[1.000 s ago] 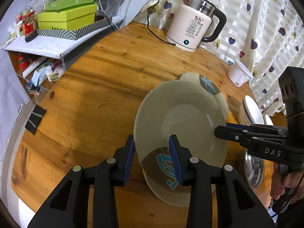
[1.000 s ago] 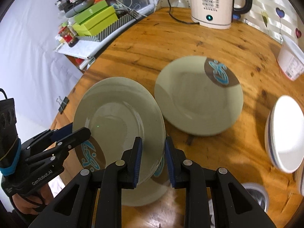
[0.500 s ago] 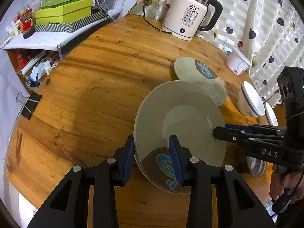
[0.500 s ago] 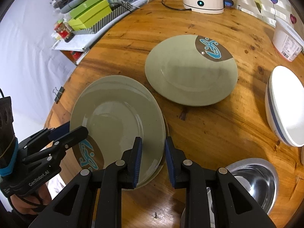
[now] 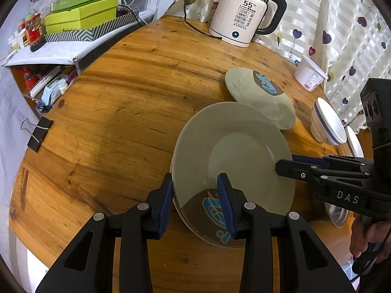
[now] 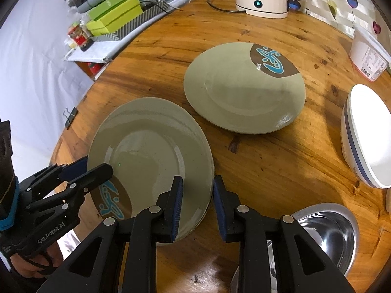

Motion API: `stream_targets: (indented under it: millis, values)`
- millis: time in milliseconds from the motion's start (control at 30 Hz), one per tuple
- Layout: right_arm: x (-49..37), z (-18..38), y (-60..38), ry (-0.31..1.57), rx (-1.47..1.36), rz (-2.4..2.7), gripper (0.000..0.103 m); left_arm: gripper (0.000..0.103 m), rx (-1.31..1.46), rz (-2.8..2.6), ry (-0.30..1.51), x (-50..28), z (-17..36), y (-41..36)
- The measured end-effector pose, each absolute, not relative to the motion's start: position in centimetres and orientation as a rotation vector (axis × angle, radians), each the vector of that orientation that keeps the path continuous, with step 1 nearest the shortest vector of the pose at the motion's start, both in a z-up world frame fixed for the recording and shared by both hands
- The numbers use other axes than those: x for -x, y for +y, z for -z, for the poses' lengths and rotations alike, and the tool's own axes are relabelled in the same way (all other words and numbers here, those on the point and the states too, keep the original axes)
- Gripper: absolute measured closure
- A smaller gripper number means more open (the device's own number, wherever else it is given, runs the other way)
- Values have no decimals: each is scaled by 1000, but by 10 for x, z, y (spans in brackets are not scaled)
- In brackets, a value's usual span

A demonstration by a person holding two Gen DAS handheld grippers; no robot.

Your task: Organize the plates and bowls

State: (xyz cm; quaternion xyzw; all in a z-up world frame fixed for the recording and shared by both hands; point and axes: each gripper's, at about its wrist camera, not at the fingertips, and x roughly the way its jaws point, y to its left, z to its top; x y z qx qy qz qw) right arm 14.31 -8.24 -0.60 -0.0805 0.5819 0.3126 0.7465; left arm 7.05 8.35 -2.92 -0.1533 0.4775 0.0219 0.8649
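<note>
Resting on a second plate (image 6: 204, 210) at the table's (image 5: 127, 112) near edge, the top plate (image 5: 232, 161) has each gripper astride its rim: left gripper (image 5: 196, 204) at 6 o'clock, right gripper (image 6: 195, 206) at 3 o'clock, both parted narrowly. Whether the pads press the rim cannot be told. A third plate (image 6: 244, 90) lies apart at 1 o'clock, short of the kettle (image 5: 242, 22).

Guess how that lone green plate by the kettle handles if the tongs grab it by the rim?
The lone green plate looks glazed, with glare on its rim, so probably slippery in a rim pinch. It looks ceramic: likely rigid, fairly heavy, and chippable if dropped. Flat and low on the table, it seems unlikely to tip.
</note>
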Motion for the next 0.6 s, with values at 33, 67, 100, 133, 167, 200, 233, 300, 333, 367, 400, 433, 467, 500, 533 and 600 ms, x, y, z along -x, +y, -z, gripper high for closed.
stream_targets:
  millis: [33,67,100,133,167,200,233,300,333,367,400,433,467,500,533,600]
  values:
    - [-143,6,-82,1271,178,-684,77,65,322,-45,1001,-70,29,83]
    - [-143,6,-82,1267,180,-684,77,65,321,-45,1001,-70,29,83]
    - [-142,6,-82,1265,182,-684,77,65,318,-48,1002,-70,29,83]
    - [-142,6,-82,1261,186,-683,76,65,314,-49,1003,-69,29,82]
    - [-141,6,-82,1257,193,-680,76,65,312,-50,1003,-69,29,82]
    - [-139,6,-81,1251,203,-678,75,65,309,-51,1002,-68,29,81]
    - [-138,6,-80,1246,211,-676,75,65,308,-52,1002,-68,29,80]
    - [-136,6,-77,1235,230,-672,74,65,307,-52,1001,-68,29,80]
    - [-137,6,-78,1232,235,-671,73,65,307,-52,1001,-68,29,80]
    - [-136,7,-77,1229,242,-668,73,65,307,-53,1000,-68,29,80]
    - [-136,7,-77,1227,247,-666,73,65,305,-55,998,-67,29,80]
    - [-135,7,-76,1222,252,-664,73,65,302,-56,997,-67,29,80]
    - [-135,7,-75,1216,260,-662,73,65,301,-58,996,-67,29,80]
    - [-134,7,-74,1213,265,-660,73,65,298,-60,995,-67,29,80]
    - [-133,7,-73,1210,269,-659,73,65,297,-61,995,-66,29,79]
    - [-132,7,-73,1205,274,-658,73,65,292,-63,995,-66,29,79]
